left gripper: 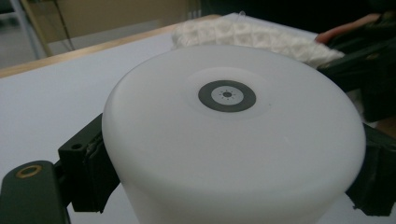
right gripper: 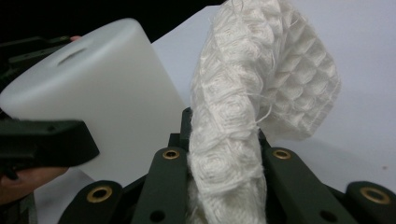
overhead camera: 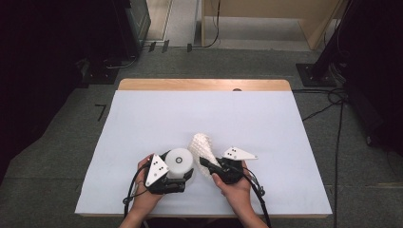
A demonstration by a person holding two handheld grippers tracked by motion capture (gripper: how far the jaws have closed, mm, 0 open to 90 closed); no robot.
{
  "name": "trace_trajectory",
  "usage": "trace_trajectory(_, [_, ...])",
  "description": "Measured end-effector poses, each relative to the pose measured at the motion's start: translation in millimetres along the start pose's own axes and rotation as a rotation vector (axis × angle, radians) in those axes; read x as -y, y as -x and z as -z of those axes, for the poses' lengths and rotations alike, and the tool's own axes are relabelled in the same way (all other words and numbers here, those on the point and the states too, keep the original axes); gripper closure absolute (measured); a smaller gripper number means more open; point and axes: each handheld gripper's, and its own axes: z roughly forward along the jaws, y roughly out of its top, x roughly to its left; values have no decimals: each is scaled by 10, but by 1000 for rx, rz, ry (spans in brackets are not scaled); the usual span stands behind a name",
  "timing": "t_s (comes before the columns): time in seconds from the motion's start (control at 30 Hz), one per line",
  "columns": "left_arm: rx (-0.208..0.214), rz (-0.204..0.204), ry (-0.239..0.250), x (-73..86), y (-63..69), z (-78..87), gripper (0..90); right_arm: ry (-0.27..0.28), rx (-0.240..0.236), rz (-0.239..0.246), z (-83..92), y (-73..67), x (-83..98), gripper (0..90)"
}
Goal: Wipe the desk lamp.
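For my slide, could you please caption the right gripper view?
Right tool pinching a white waffle-weave cloth beside a white cylinder.

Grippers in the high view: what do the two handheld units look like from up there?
Both are black. The left gripper and right gripper each carry a pale grey three-cornered plate with small dark dots. A black cable trails from each toward the person. Brass-coloured rivets sit in the jaw links. No sleeves show.

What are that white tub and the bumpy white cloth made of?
The tub looks like matte, slightly see-through white plastic: smooth walls, rounded edge, soft sheen, and a small dark moulded ring at the centre of its flat face. The cloth seems to be woven cotton or similar, with a raised waffle grid and loose, fraying threads at its edge.
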Motion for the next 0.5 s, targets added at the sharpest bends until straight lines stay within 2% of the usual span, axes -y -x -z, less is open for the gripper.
trace_trajectory(0.1, [52, -6, 7, -4, -57, 16, 91, 7, -38, 1, 4, -64, -25, 779])
trace_trajectory(0.17, [62, -22, 1, -5, -60, 13, 91, 25, -69, 8, 41, -131, -76, 779])
trace_trajectory(0.23, [68, -16, 4, -12, -65, 7, 91, 62, -86, 37, 115, -199, -147, 779])
trace_trajectory(0.37, [80, -19, 23, -36, -58, 17, 91, 139, -105, 57, 271, -278, -261, 779])
trace_trajectory(0.4, [80, -23, 25, -46, -53, 17, 91, 137, -105, 62, 273, -279, -259, 779])
trace_trajectory(0.5, [72, -28, 30, -80, -47, 9, 91, 78, -76, 52, 184, -240, -161, 779])
